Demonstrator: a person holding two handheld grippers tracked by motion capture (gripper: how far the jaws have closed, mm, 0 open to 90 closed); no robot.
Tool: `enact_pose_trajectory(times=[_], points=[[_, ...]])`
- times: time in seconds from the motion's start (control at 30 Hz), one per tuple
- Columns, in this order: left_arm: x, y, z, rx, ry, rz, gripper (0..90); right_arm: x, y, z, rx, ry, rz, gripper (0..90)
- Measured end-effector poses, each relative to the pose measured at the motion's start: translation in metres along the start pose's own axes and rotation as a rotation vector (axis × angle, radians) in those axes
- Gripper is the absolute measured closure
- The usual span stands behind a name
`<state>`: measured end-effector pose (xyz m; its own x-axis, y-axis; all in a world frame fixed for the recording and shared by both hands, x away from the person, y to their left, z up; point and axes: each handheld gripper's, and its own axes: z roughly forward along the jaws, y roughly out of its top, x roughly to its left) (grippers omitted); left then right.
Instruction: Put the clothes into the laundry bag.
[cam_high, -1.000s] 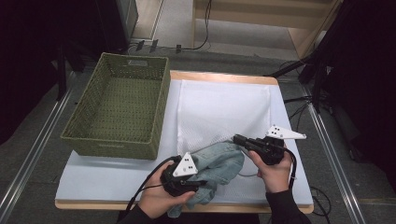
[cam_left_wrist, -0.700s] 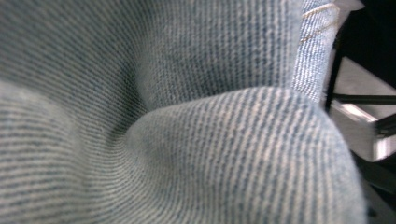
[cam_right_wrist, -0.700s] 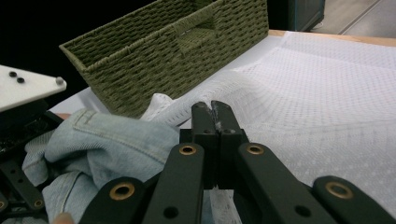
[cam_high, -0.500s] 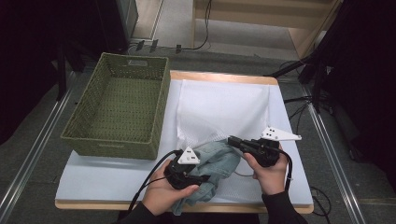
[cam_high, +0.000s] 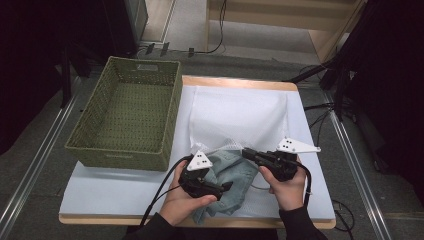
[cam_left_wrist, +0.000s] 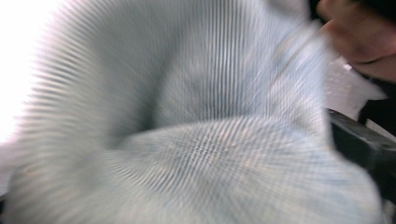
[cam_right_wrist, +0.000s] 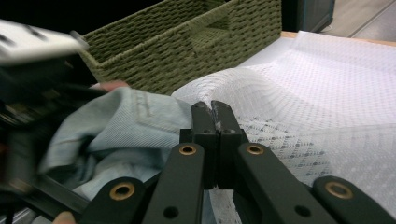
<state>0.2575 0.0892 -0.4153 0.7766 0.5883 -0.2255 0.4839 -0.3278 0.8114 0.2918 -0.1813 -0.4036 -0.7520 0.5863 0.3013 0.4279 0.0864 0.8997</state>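
The right gripper (cam_right_wrist: 212, 109) is pinching the white mesh bag's (cam_high: 235, 112) edge, beside the light-blue cloth (cam_high: 232, 175). The left gripper (cam_high: 222, 187), jaws just opening, is lying against that cloth; blur is hiding its jaws.

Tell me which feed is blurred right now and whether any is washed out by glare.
Left gripper view: the blue cloth sits so close that it is soft and rippled, and the top-left corner is blown out white. Right gripper view: the jaws and white mesh bag are sharp, while the left claw at the near left is smeared. High view: evenly lit on the table, dark around it.
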Motion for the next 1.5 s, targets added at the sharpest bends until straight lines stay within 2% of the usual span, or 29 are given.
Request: enact_pose_trajectory(times=[0.1,0.13,0.2,0.23,0.27,0.3,0.33,0.4,0.43,0.47,0.5,0.6,0.7,0.73,0.77,0.8,0.83,0.87,0.9,0.93,1.03,1.13,1.17,1.2,1.27,1.3,1.37,1.43,1.5], points=[[0.005,-0.001,-0.016,0.011,-0.018,-0.008,8.5,-0.004,-0.002,-0.002,0.0,-0.007,0.006,90.0],[0.006,-0.005,-0.017,0.037,-0.005,-0.009,8.5,-0.005,-0.003,-0.002,0.003,-0.01,0.01,90.0],[0.01,-0.017,-0.013,0.098,-0.021,-0.019,13.1,-0.006,-0.003,-0.002,0.003,-0.009,0.011,90.0],[0.012,-0.026,-0.007,0.157,-0.007,-0.03,17.2,-0.006,-0.004,-0.002,0.006,-0.01,0.009,90.0],[0.013,-0.032,-0.002,0.17,-0.012,-0.042,22.7,-0.005,-0.004,-0.001,0.011,-0.009,0.01,90.0],[0.014,-0.035,0.001,0.168,-0.04,-0.05,33.3,-0.005,-0.004,0.0,0.013,-0.009,0.009,90.0],[0.011,-0.036,0.003,0.168,-0.041,-0.036,43.1,-0.004,-0.004,0.0,0.015,-0.006,0.005,90.0],[0.003,-0.033,0.004,0.173,-0.007,0.048,65.1,-0.002,-0.004,0.001,0.015,-0.002,0.002,90.0],[-0.002,-0.03,0.003,0.168,0.006,0.072,72.5,-0.001,-0.003,0.002,0.014,0.003,0.0,90.0],[-0.003,-0.028,0.003,0.167,0.002,0.072,76.9,0.001,-0.003,0.003,0.015,0.014,0.003,90.0],[-0.005,-0.026,0.003,0.158,0.001,0.069,78.0,0.002,-0.003,0.004,0.014,0.019,0.0,90.0],[-0.007,-0.015,-0.005,0.061,-0.004,0.027,79.6,0.007,-0.002,0.006,0.008,0.033,-0.008,90.0],[-0.008,-0.003,-0.012,-0.044,0.073,0.005,79.9,0.013,0.002,0.002,-0.024,0.05,-0.006,90.0],[-0.007,0.0,-0.013,-0.095,0.104,-0.026,79.9,0.014,0.004,0.001,-0.032,0.052,-0.013,90.0],[-0.006,0.0,-0.011,-0.114,0.124,-0.042,79.7,0.016,0.005,-0.001,-0.041,0.051,-0.026,90.0],[-0.005,0.0,-0.004,-0.091,0.125,-0.047,79.3,0.018,0.006,-0.002,-0.041,0.051,-0.027,90.0],[-0.002,-0.001,0.008,-0.015,0.099,-0.046,78.3,0.018,0.006,-0.003,-0.037,0.045,-0.031,90.0],[0.003,-0.004,0.022,0.092,0.047,-0.052,75.2,0.017,0.005,-0.002,-0.03,0.045,-0.03,90.0],[0.007,-0.01,0.032,0.12,-0.005,-0.064,71.2,0.015,0.003,-0.001,-0.026,0.046,-0.02,90.0],[0.011,-0.016,0.033,0.071,-0.038,-0.078,68.5,0.013,0.001,0.0,-0.023,0.051,-0.007,90.0],[0.016,-0.018,0.025,0.023,-0.086,-0.115,55.5,0.009,-0.006,0.004,0.003,0.034,0.005,90.0],[0.01,-0.017,0.007,-0.004,-0.058,-0.067,35.1,0.007,-0.008,0.004,0.014,0.023,0.001,90.0],[0.01,-0.017,0.007,-0.004,-0.058,-0.067,30.6,0.006,-0.009,0.004,0.015,0.018,0.0,90.0],[0.007,-0.016,-0.008,-0.032,-0.07,-0.063,23.9,0.005,-0.009,0.004,0.016,0.014,-0.002,90.0],[0.002,-0.016,-0.02,-0.068,-0.081,-0.063,18.8,0.004,-0.009,0.003,0.017,0.007,0.005,90.0],[-0.002,-0.017,-0.022,-0.061,-0.084,-0.059,15.9,0.003,-0.009,0.003,0.014,0.005,0.002,90.0],[-0.011,-0.02,-0.015,-0.003,-0.062,-0.019,12.9,0.001,-0.01,0.004,0.017,0.004,0.009,90.0],[-0.019,-0.026,0.006,0.142,-0.001,0.032,5.2,0.001,-0.011,0.005,0.019,0.003,0.013,90.0],[-0.02,-0.034,0.026,0.242,0.034,0.02,5.6,0.001,-0.011,0.006,0.023,0.002,0.01,90.0]])
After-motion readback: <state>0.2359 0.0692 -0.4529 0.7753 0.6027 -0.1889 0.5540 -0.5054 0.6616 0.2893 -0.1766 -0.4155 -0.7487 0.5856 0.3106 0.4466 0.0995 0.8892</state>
